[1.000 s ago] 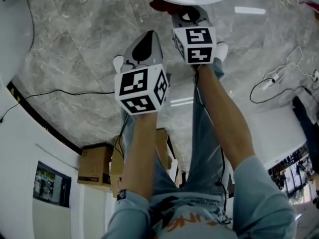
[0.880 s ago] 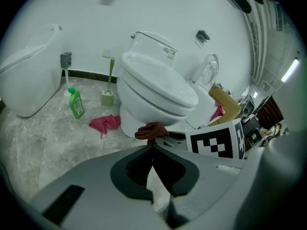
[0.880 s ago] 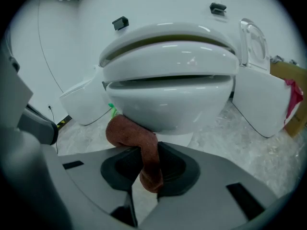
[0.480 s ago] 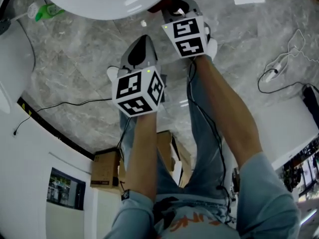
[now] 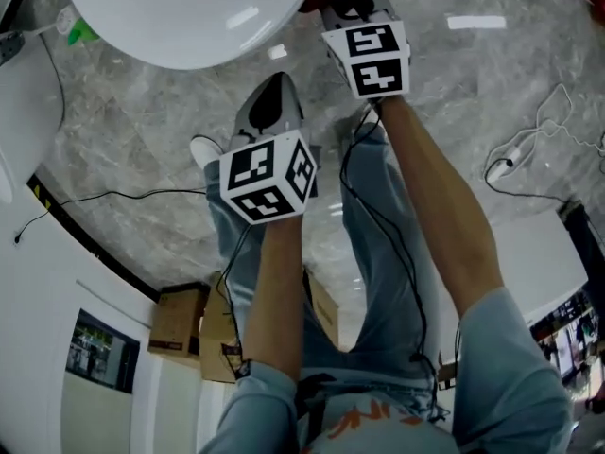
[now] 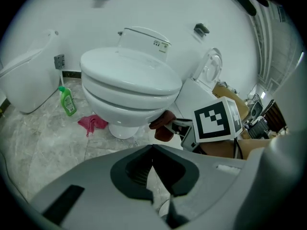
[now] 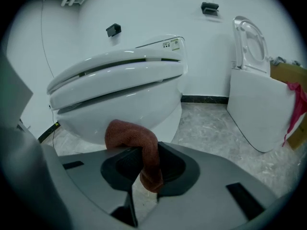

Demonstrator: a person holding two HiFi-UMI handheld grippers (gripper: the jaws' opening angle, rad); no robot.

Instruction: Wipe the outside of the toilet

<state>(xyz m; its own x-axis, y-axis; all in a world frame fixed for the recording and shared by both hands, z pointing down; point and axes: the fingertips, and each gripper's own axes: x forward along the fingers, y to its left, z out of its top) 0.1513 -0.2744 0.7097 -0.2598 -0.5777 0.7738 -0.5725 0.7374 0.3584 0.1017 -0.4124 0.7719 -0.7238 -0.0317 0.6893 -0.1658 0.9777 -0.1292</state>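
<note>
Cloth [image 7: 128, 131], clamped in right gripper [image 7: 144, 161], lies just under toilet bowl [image 7: 125, 102]; left gripper [image 6: 152, 170], closed and empty, hangs farther back.

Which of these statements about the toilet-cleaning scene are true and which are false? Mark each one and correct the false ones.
1. The right gripper is shut on a reddish-brown cloth. True.
2. The left gripper also holds a cloth. False: its jaws are together with nothing between them.
3. The lid of the toilet is raised. False: it is down.
4. A green bottle stands upright on the floor beside the toilet. True.
5. A pink rag lies on the toilet lid. False: it lies on the floor by the toilet's base.
</note>
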